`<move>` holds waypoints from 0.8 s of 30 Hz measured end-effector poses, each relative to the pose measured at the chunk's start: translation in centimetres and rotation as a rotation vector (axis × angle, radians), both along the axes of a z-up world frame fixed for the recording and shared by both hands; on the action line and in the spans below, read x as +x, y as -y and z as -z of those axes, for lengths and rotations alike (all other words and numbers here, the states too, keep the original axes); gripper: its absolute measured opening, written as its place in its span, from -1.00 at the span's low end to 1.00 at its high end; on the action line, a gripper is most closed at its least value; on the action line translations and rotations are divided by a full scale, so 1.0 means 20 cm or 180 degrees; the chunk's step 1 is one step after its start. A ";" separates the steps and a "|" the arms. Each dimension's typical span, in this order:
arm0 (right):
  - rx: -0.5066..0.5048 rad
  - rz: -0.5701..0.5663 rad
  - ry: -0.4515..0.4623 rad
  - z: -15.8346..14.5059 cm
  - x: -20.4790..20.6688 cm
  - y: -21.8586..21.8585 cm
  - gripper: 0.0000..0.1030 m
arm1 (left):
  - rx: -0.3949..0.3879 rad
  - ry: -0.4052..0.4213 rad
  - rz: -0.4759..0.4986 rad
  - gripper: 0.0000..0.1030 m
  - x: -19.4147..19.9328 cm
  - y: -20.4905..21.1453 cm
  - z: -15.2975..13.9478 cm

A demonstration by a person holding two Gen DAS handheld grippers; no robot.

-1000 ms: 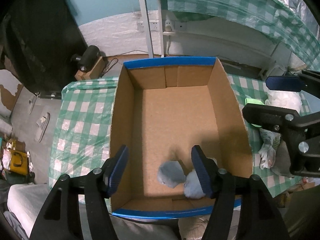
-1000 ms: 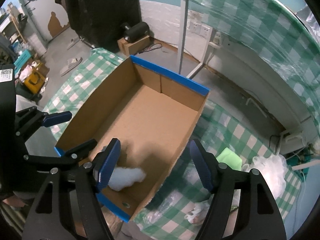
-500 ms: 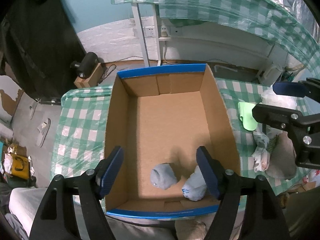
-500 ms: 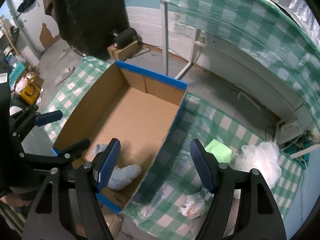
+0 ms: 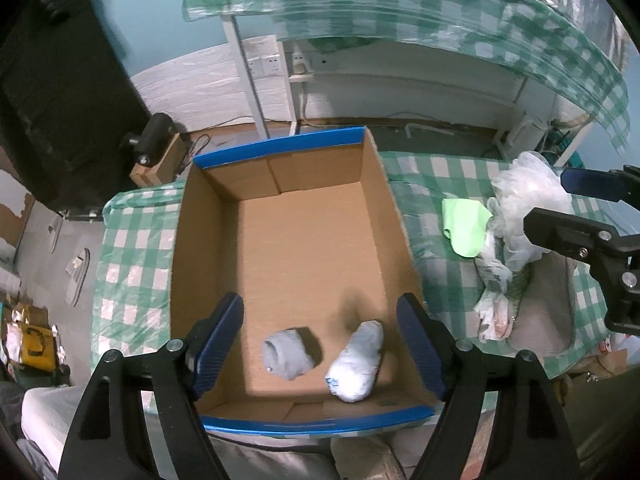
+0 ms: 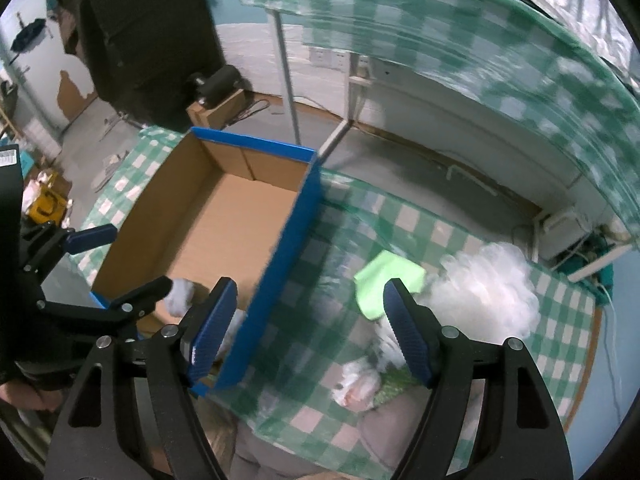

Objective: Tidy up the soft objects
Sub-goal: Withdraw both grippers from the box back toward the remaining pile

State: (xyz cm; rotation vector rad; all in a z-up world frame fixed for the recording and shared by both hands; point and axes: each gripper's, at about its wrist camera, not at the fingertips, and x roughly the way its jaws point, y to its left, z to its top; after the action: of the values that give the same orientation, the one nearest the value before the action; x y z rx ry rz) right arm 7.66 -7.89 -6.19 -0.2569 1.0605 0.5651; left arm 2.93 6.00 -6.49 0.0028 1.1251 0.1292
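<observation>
A cardboard box [image 5: 208,216] with blue-taped rims stands on the green checked table. Two rolled grey socks [image 5: 290,354] [image 5: 356,362] lie at its near end. My left gripper [image 5: 320,340] is open and empty above them. My right gripper [image 6: 310,322] is open and empty above the cloth just right of the box wall [image 6: 280,256]. A green cloth [image 6: 386,282], a white mesh puff [image 6: 488,284] and crumpled bags [image 6: 358,386] lie on the table right of the box; they also show in the left wrist view [image 5: 466,226].
A grey item [image 5: 540,316] lies at the table's near right. A second checked table [image 5: 440,16] stands behind, over white legs [image 5: 244,68]. A black cabinet [image 5: 52,80] and a small box with a dark object [image 5: 154,148] are at far left.
Both grippers have drawn back and up. My right gripper has swung right, from over the box to over the cloth beside it. Both stay open and empty.
</observation>
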 end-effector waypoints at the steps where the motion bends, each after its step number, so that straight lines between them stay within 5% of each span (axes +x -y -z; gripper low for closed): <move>1: 0.0006 0.0017 0.0000 0.00 0.00 0.02 0.48 | 0.0002 -0.0001 0.0013 0.56 0.00 0.01 0.00; 24: 0.0064 0.0528 0.0002 -0.01 -0.02 0.54 0.51 | -0.0011 -0.0107 0.0380 0.58 0.05 0.40 0.00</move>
State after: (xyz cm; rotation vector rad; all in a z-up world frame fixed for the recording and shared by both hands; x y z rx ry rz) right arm 7.35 -18.63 -5.91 -0.1497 1.0638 0.4263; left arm 4.02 -1.91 -6.54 0.0691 1.1558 0.0207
